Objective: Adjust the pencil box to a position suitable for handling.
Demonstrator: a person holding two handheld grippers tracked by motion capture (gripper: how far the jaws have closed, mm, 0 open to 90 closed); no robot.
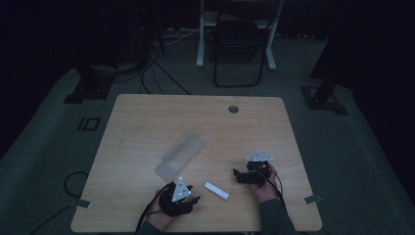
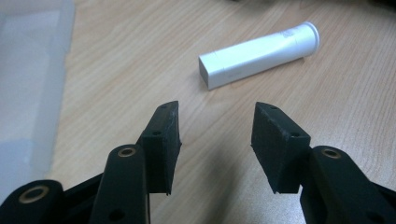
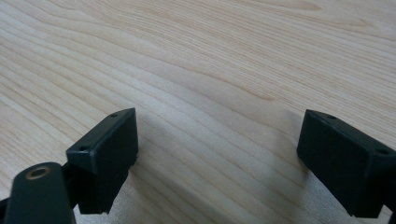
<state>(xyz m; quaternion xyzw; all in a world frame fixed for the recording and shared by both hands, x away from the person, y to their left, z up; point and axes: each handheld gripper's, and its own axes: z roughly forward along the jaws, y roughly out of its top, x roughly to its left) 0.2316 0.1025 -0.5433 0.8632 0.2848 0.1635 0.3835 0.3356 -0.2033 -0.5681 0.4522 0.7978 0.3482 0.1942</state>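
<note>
- 2 tongs rest low over the table (image 1: pixel 147 117), 1 in each hand, both with jaws apart and nothing between them.
- Left tongs (image 2: pixel 215 135): jaws spread, pads clear of everything; in the high view these tongs (image 1: pixel 188 200) sit at the near edge.
- Tube (image 2: pixel 259 54): white, lying flat just ahead of the left jaws and a little to their right, not touching them; its flat crimped end faces the jaws, its round cap points away. In the high view the tube (image 1: pixel 216 190) lies between the 2 tongs, nearer the left.
- Box (image 2: pixel 28 84): clear plastic, lying on its side close beside the left jaw's outer flank; in the high view the box (image 1: pixel 180 156) stretches away ahead of the left tongs.
- Right tongs (image 3: pixel 219 156): jaws wide apart over bare wood; seen from above, these tongs (image 1: pixel 244 176) point toward the tube, well apart from it.
- Risk 1, judged: the tube lies skewed to the left jaws, so closing on it uncentred could pinch only the crimped end and swing or roll it away.
- Risk 2, judged: a reach with jaws this wide could clip the box with the outer jaw and shove it.
- Risk 3, judged: both tongs closing on the tube together could collide.
</note>
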